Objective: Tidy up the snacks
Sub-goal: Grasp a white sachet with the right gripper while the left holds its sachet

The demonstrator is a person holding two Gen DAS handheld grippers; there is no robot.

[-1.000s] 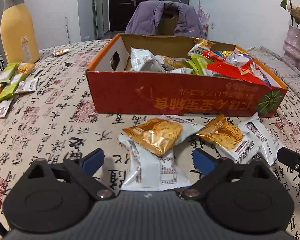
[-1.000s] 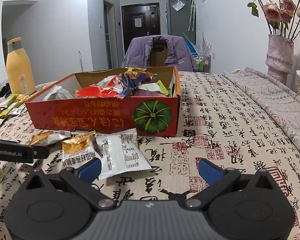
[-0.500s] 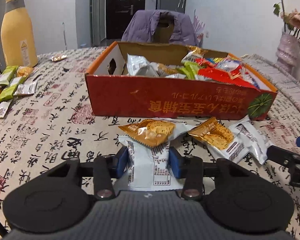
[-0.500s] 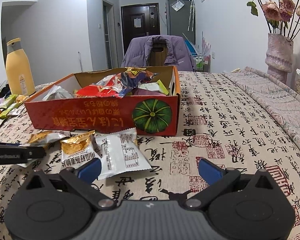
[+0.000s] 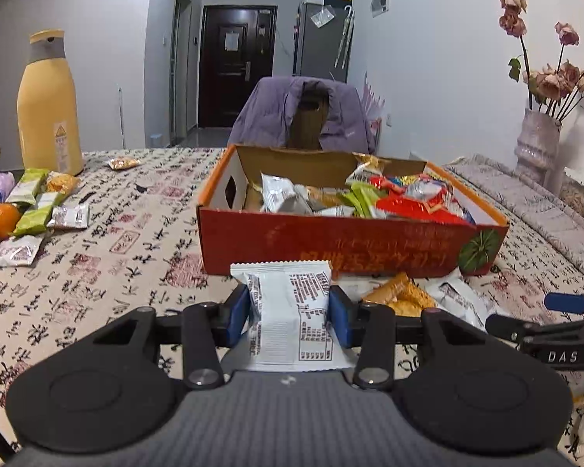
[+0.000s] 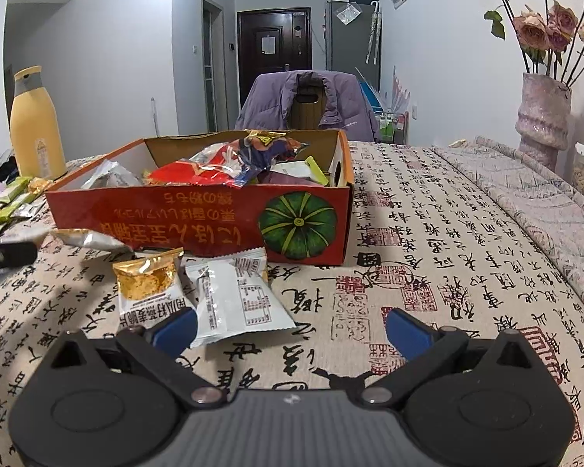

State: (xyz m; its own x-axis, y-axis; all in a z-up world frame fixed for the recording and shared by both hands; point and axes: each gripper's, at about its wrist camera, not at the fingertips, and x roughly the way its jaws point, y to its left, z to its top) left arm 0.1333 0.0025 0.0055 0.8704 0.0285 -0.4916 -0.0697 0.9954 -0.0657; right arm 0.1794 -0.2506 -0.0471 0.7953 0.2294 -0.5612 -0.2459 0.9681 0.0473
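Note:
My left gripper (image 5: pixel 290 313) is shut on a white snack packet (image 5: pixel 292 311) and holds it lifted in front of the red cardboard box (image 5: pixel 331 241), which is full of snack packs. Gold and white packets (image 5: pixel 405 295) lie on the table below the box front. My right gripper (image 6: pixel 290 325) is open and empty, low over the table, with a white packet (image 6: pixel 235 299) and a gold-topped packet (image 6: pixel 148 288) by its left finger. The box also shows in the right wrist view (image 6: pixel 198 222).
A yellow bottle (image 5: pixel 48 105), green snack bars (image 5: pixel 33 202) and oranges (image 5: pixel 2 216) sit at the left of the table. A vase of flowers (image 6: pixel 543 116) stands at the far right. A chair with a purple jacket (image 5: pixel 303 113) is behind the box.
My left gripper closed on the white packet and lifted it off the table toward the box. My right gripper stayed open and nearly still.

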